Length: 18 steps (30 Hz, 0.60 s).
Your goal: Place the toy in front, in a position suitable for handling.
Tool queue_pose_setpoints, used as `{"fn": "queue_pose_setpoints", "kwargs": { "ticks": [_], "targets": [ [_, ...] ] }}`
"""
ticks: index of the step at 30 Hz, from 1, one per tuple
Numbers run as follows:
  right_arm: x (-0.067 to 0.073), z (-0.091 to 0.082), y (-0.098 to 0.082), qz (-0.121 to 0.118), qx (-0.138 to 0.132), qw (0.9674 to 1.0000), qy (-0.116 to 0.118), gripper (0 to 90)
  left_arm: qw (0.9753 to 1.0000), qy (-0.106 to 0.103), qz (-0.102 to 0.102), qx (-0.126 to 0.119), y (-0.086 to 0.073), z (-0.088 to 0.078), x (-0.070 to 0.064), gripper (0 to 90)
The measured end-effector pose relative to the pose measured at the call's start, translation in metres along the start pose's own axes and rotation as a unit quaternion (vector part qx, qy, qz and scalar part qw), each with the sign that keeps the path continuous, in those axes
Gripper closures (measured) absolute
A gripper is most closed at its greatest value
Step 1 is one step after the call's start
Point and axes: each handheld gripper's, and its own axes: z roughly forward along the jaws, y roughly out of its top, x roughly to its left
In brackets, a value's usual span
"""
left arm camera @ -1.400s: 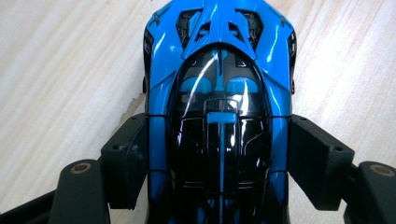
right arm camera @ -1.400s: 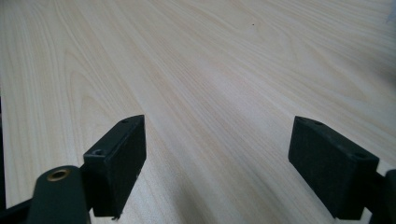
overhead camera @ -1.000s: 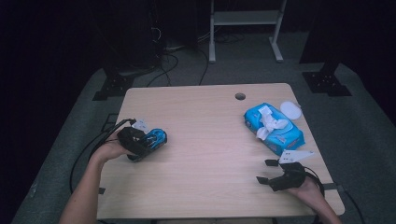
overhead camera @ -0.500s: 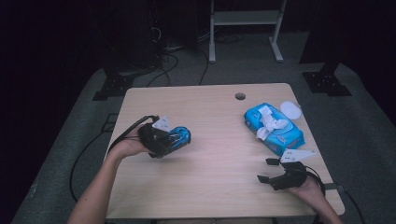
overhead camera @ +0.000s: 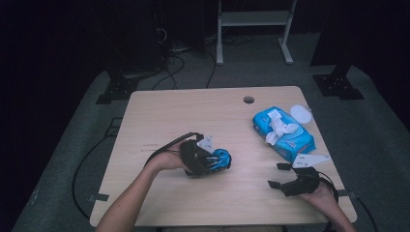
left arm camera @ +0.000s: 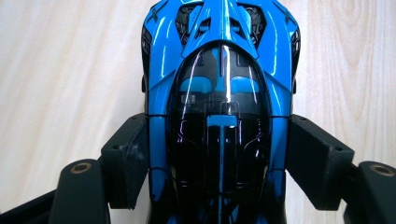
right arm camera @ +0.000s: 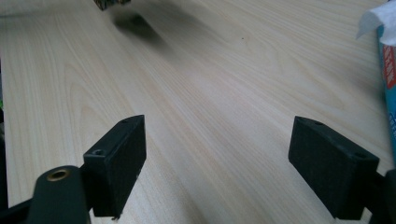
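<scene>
A glossy blue and black toy car sits between the jaws of my left gripper, and both black pads press against its sides. In the high view the left gripper holds the toy car near the middle of the wooden table, with the person's left hand behind it. My right gripper rests near the table's front right corner, its jaws wide apart. In the right gripper view its pads stand open over bare wood with nothing between them.
A blue pack of wet wipes with a white wipe sticking out lies at the right back of the table, a white round lid beside it. A cable hole sits near the far edge. Black stands and cables surround the table.
My left gripper has carried the toy car from the table's left edge rightward to near the middle. The right gripper has stayed in place.
</scene>
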Motion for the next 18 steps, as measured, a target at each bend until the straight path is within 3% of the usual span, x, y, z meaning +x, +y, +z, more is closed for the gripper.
{"fn": "queue_pose_setpoints", "kwargs": {
  "ticks": [8, 13, 18],
  "targets": [
    [-0.001, -0.001, 0.0, -0.001, -0.003, 1.0, -0.001, 18.4, 0.9995, -0.029, -0.004, 0.015, 0.005, 0.033, -0.002, 28.0],
    [-0.002, -0.003, 0.0, 0.0, -0.006, 0.9999, -0.01, 18.4, 0.9992, -0.029, 0.0, 0.026, 0.004, 0.045, -0.004, 28.0],
    [-0.006, -0.008, 0.006, -0.003, -0.008, 0.9994, -0.035, 18.4, 0.9995, -0.027, -0.006, 0.012, 0.002, 0.048, -0.004, 27.7]
  ]
}}
